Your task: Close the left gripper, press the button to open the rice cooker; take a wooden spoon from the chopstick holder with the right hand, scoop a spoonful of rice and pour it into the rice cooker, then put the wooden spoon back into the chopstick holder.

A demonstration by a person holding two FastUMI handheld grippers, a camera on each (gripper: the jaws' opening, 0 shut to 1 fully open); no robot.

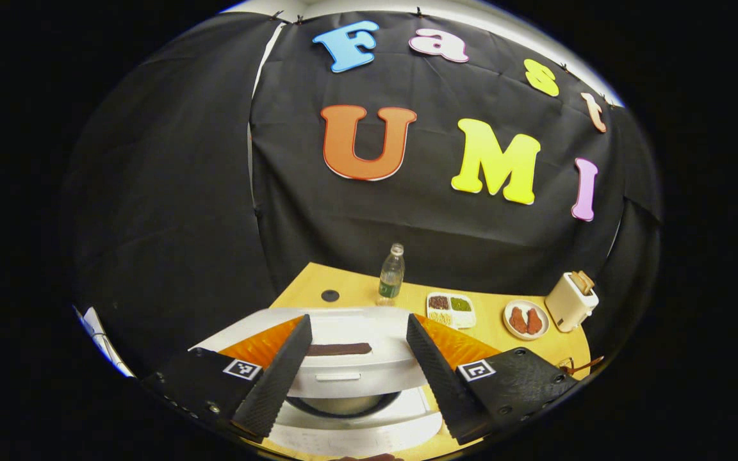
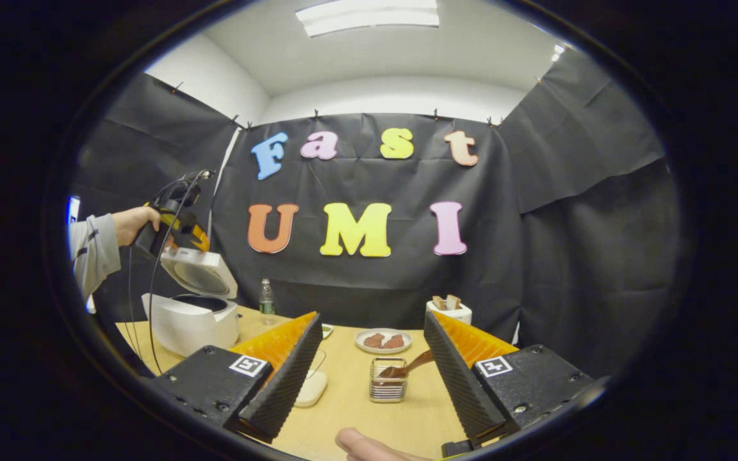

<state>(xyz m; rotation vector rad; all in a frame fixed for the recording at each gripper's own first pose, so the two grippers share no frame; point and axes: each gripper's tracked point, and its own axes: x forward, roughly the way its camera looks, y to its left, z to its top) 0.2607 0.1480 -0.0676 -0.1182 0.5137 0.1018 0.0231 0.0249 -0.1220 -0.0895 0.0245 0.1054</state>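
The white rice cooker (image 2: 186, 328) stands at the table's left end with its lid (image 2: 201, 274) tilted up. In the right gripper view a hand holds my left gripper (image 2: 173, 225) just above that lid. In the left gripper view the lid's edge (image 1: 350, 371) and the inner pot (image 1: 342, 404) lie below my left gripper (image 1: 359, 318), whose fingers stand apart and hold nothing. My right gripper (image 2: 372, 317) is open above the table. Beyond it stands the wire chopstick holder (image 2: 387, 383) with the wooden spoon (image 2: 411, 367) leaning out to the right.
A water bottle (image 1: 391, 274), a compartment tray of beans (image 1: 451, 309), a plate of brown food (image 1: 526, 320) and a toaster (image 1: 571, 299) line the table's back. A white dish (image 2: 312, 388) sits left of the holder, half hidden by a finger. A thumb (image 2: 369, 445) shows at the bottom.
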